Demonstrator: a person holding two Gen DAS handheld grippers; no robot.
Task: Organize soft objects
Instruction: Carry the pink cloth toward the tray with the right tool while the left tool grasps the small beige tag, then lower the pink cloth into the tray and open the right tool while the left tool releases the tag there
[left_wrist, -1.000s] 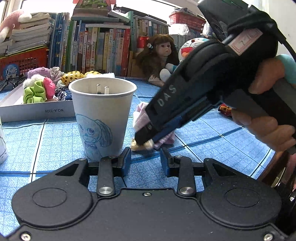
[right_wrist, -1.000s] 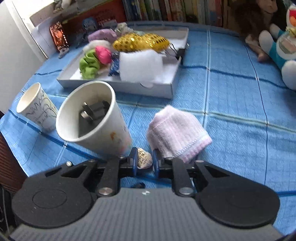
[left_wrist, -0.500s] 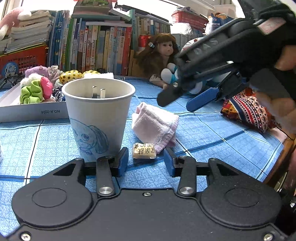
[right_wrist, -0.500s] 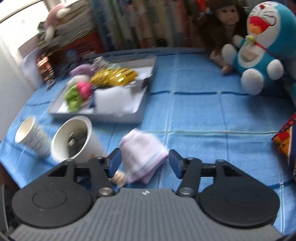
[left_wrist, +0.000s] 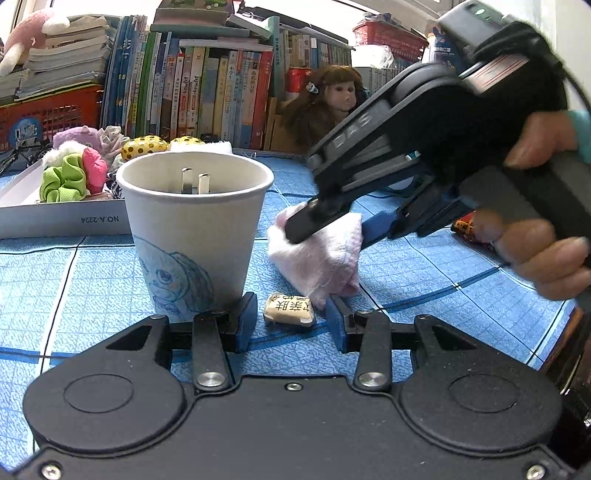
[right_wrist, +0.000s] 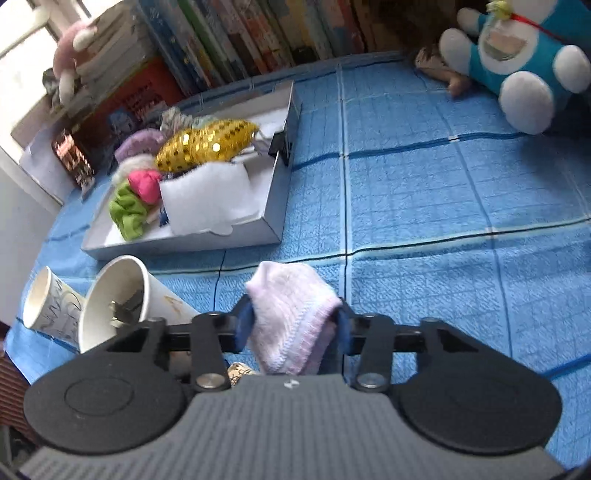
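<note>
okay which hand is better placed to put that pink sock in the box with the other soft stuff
Right. The right gripper is closing on the pink sock, which sits between its fingers. The left gripper hangs empty near the paper cup.

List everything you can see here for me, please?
Pink cloth: one, between the right gripper's closing fingers.
Paper cups: two, white, left of cloth; nearer one holds a plug.
Wrapped sweet: one, beige, before left gripper.
Grey tray: one, holding scrunchies, gold sequin pouch, white foam.
Doll: one, brown-haired, by books.
Blue cat plush: one, far right.
Books: many, back row.
Blue mat: one, underneath.
Left gripper: empty.
Right gripper; hand.
</note>
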